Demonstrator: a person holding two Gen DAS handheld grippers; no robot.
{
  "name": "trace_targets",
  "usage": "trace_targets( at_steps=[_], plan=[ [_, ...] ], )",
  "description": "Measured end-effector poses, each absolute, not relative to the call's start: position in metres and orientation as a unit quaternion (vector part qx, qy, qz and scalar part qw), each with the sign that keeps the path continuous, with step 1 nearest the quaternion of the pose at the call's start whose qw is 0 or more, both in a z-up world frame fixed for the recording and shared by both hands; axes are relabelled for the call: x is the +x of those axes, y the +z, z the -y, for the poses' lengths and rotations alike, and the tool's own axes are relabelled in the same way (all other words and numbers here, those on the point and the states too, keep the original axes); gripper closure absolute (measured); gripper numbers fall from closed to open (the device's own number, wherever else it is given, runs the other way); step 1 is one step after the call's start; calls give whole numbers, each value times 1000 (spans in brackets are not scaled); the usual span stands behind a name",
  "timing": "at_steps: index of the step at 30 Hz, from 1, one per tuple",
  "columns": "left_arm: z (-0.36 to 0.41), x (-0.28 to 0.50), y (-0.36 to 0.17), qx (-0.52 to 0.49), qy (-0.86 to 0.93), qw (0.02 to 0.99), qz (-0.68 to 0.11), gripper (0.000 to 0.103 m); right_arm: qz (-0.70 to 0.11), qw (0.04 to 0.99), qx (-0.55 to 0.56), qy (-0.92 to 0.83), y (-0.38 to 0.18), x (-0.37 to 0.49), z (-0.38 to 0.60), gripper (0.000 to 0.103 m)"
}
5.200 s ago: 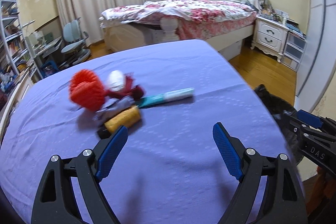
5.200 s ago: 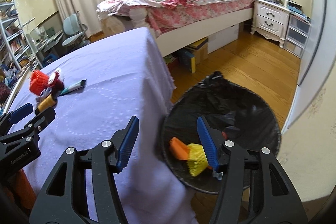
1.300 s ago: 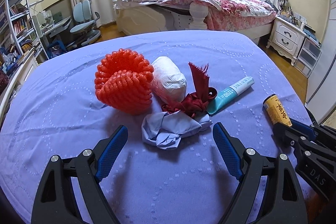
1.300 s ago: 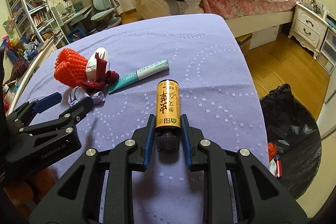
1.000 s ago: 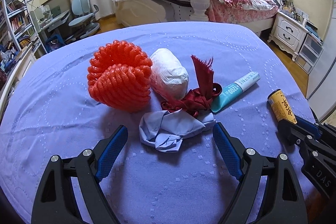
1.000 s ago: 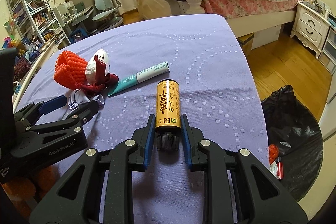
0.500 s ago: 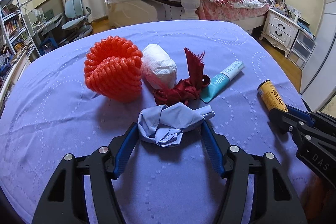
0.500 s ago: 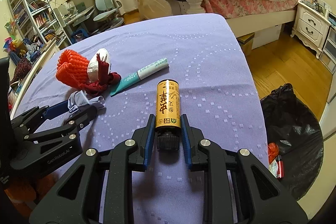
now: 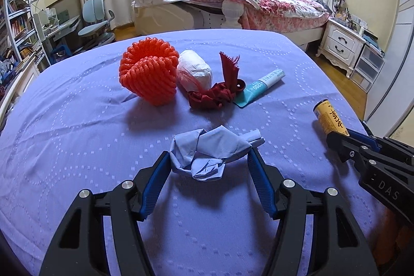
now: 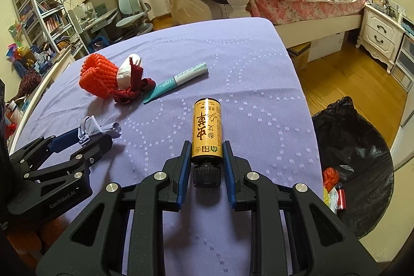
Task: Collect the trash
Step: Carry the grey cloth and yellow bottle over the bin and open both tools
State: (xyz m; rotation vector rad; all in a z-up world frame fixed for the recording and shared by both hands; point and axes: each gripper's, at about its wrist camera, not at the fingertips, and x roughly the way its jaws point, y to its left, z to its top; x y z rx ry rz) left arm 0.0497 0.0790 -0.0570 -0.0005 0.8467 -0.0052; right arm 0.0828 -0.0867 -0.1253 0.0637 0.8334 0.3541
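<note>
Left wrist view: the left tool (image 9: 209,159) is clamping a crumpled pale blue wrapper (image 9: 212,154), its blue pads pressing on both sides, having just been closing on it.
Wrapper's place: it is sitting at the near middle of the purple tabletop (image 9: 77,136), apart from the other trash lying farther away.
Right wrist view: the right tool (image 10: 207,157) is gripping a yellow bottle (image 10: 207,131) near its black cap, the jaws drawn almost together on it, the bottle pointing away over the tabletop.
Bottle in the left view: it is showing at the right edge, held in the right tool.
Far cluster: an orange foam net (image 9: 148,76) is lying at the left, a white wad (image 9: 195,70) is touching its right side, and a dark red ribbon (image 9: 218,92) is lying just in front of the wad.
Tube: a teal and white tube (image 9: 260,88) is lying just right of the ribbon, angled toward the far right.
Bin: a bin with a black bag (image 10: 354,167) is standing on the wooden floor to the right of the tabletop, with some red and yellow scraps inside.
Room: a bed (image 9: 245,1) is standing beyond the far edge of the tabletop.
</note>
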Motion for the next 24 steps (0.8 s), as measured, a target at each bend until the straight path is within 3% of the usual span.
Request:
trace_targets(
  at_steps=[24],
  plan=[
    [-6, 37, -22, 5, -73, 932, -355, 41, -350, 928, 52, 114, -90, 38, 158, 80]
  ],
)
